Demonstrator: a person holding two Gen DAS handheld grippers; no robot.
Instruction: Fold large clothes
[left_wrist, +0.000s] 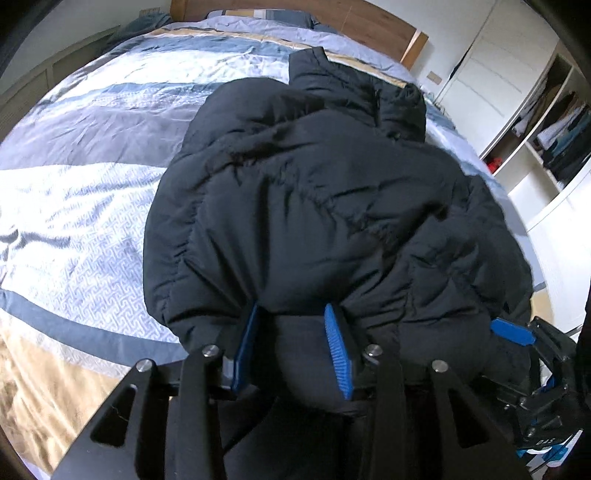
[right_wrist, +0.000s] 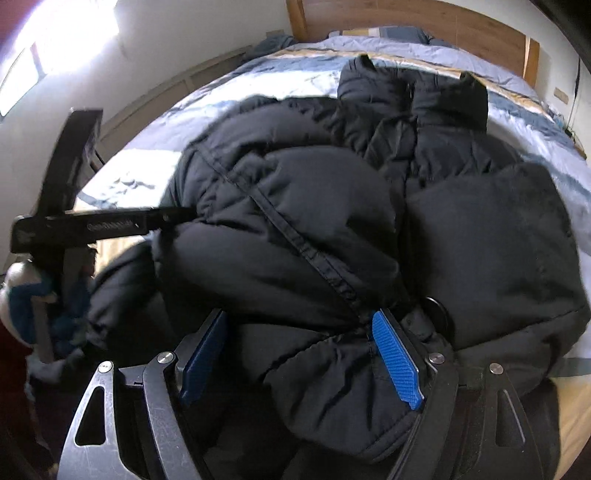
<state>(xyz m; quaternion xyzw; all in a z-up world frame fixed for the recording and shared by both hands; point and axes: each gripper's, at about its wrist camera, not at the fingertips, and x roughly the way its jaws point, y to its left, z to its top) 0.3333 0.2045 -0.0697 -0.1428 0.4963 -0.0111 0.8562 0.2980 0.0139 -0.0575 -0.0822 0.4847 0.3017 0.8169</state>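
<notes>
A black puffer jacket (left_wrist: 317, 192) lies bunched on the striped bed, collar toward the headboard. My left gripper (left_wrist: 291, 314) is shut on a thick fold of the jacket's near hem, fabric bulging between its blue pads (left_wrist: 338, 347). My right gripper (right_wrist: 301, 321) is shut on another fold of the jacket (right_wrist: 332, 229) near the zipper seam, padding filling the gap between its blue pads (right_wrist: 395, 354). The right gripper also shows at the right edge of the left wrist view (left_wrist: 513, 332). The left gripper's black frame shows at the left of the right wrist view (right_wrist: 92, 225).
The bed (left_wrist: 81, 192) has a blue, white and tan striped cover and a wooden headboard (left_wrist: 369, 22). An open wardrobe with hanging clothes (left_wrist: 554, 129) stands at the right. A low radiator cover (right_wrist: 177, 92) runs under a bright window at the left.
</notes>
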